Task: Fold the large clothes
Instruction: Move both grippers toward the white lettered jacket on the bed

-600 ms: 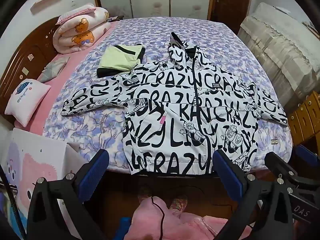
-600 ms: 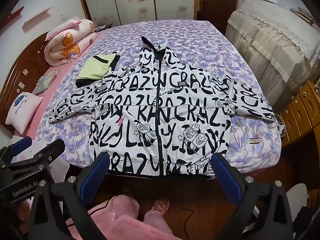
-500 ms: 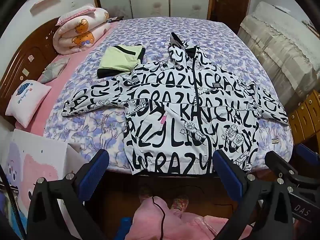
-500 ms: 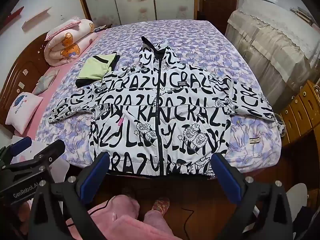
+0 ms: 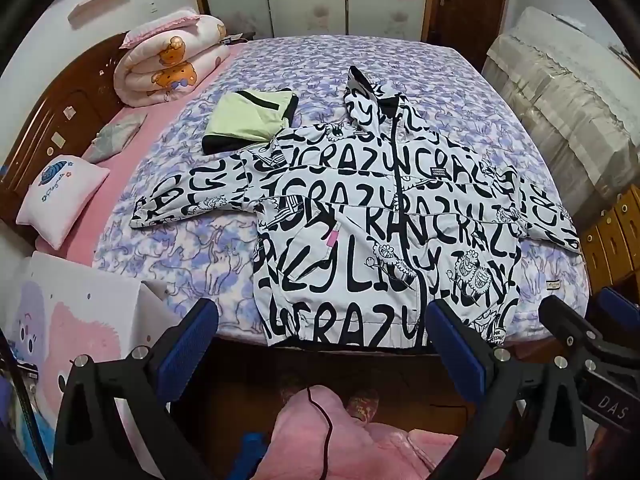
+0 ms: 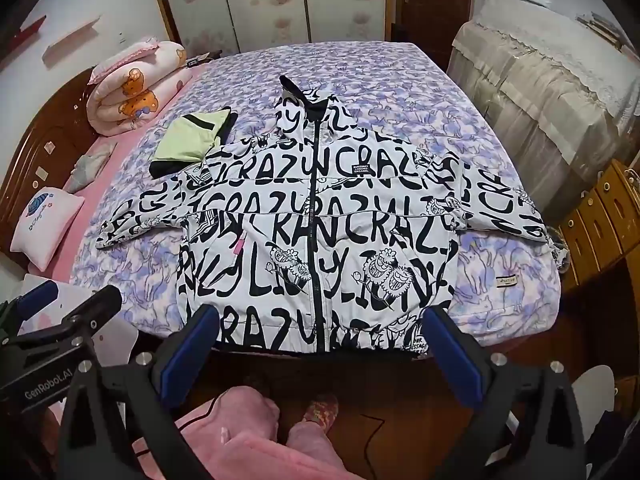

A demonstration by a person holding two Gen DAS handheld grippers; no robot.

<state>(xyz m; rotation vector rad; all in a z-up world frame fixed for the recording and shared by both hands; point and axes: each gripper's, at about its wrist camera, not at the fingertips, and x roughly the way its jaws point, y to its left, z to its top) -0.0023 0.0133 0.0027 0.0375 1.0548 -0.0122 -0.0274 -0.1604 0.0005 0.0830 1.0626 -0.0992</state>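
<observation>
White and black lettered jacket (image 5: 384, 232) lies spread flat mid-frame on the bed (image 5: 304, 56); my left gripper (image 5: 320, 344) and right gripper (image 6: 320, 344) gape empty at the bottom edge.

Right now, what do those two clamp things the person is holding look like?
Each gripper, left and right, has black angular arms with silver bolts and two blue padded fingers. White lettering marks their sides. The person wears fluffy pink clothing; a thin black cable trails over it.
</observation>
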